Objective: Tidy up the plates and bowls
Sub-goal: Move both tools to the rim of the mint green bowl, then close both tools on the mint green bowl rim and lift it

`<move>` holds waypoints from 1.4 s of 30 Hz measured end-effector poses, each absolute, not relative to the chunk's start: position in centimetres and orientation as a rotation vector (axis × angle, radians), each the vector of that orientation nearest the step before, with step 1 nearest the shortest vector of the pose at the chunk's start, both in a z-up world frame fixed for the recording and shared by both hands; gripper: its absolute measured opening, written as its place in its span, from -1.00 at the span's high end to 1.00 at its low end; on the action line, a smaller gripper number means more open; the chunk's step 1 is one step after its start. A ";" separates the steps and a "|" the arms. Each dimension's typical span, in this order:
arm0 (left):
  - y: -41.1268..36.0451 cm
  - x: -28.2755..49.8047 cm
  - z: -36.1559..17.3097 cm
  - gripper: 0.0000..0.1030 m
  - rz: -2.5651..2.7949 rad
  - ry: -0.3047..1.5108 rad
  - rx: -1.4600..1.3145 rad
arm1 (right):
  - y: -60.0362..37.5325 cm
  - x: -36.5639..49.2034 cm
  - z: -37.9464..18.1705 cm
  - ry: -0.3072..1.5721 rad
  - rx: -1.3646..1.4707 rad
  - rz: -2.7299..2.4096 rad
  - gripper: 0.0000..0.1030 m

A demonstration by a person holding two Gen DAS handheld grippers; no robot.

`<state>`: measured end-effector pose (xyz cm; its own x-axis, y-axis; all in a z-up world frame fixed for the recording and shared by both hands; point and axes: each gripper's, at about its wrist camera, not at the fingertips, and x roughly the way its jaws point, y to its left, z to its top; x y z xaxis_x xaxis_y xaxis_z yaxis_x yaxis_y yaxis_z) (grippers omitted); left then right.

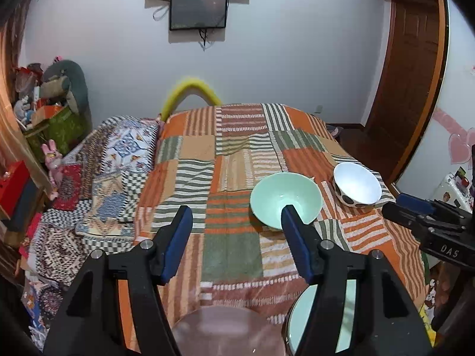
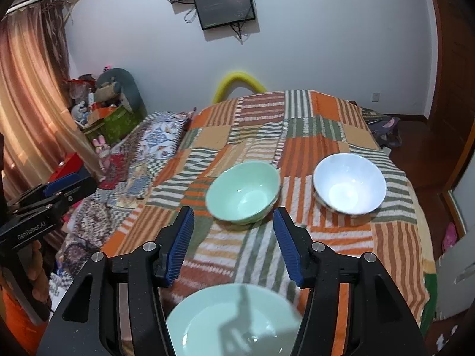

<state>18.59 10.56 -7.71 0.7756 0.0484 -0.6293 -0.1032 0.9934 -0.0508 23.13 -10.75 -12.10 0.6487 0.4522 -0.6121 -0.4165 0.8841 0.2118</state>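
Looking down over a bed covered by a patchwork blanket (image 1: 237,160) of orange, green and cream stripes. Hovering above the near edge, the left gripper (image 1: 236,244) with jaws parted and nothing between the blue pads. Hovering alongside, the right gripper (image 2: 233,243), likewise released and gripping nothing.

Sitting upright on the blanket beyond the grippers, a mint green bowl (image 2: 243,191). Resting just beside it on the right, apart from it, a white bowl (image 2: 350,184) with dark spots on its outer wall. Lying at the near edge under the right gripper, a pale green plate (image 2: 234,323), touching neither pad. Showing blurred under the left gripper, a pinkish round dish (image 1: 225,329), just left of that green plate; hard telling whether plate or bowl.

Hanging on the far wall, two dark screens (image 2: 225,7). Piling up in the left corner, soft toys and boxes (image 1: 50,98).
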 end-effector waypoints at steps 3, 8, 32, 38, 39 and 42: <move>10.9 20.8 -8.7 -0.20 0.067 0.708 -0.112 | -10.5 24.5 -12.8 0.726 0.039 0.478 -0.01; 11.6 24.1 -10.6 -0.20 0.076 0.736 -0.117 | -10.4 26.8 -14.2 0.762 0.034 0.480 -0.01; 12.7 36.3 -21.9 -0.20 -0.018 0.994 -0.231 | -9.3 35.4 -20.5 0.912 0.016 0.445 -0.01; 12.3 37.6 -23.8 -0.20 -0.021 1.029 -0.232 | -8.7 36.5 -21.4 0.921 0.000 0.452 -0.01; 12.3 37.7 -24.1 -0.20 -0.021 1.033 -0.235 | -8.5 36.6 -21.7 0.927 -0.003 0.454 -0.01; 12.2 38.0 -24.6 -0.16 -0.020 1.041 -0.235 | -8.2 36.9 -22.1 0.933 -0.011 0.455 0.04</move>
<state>37.99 12.17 -24.59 0.5072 -0.1271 -0.8524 -0.0951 0.9748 -0.2019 36.88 -8.18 -22.14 0.5082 0.3726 -0.7765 -0.3822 0.9055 0.1844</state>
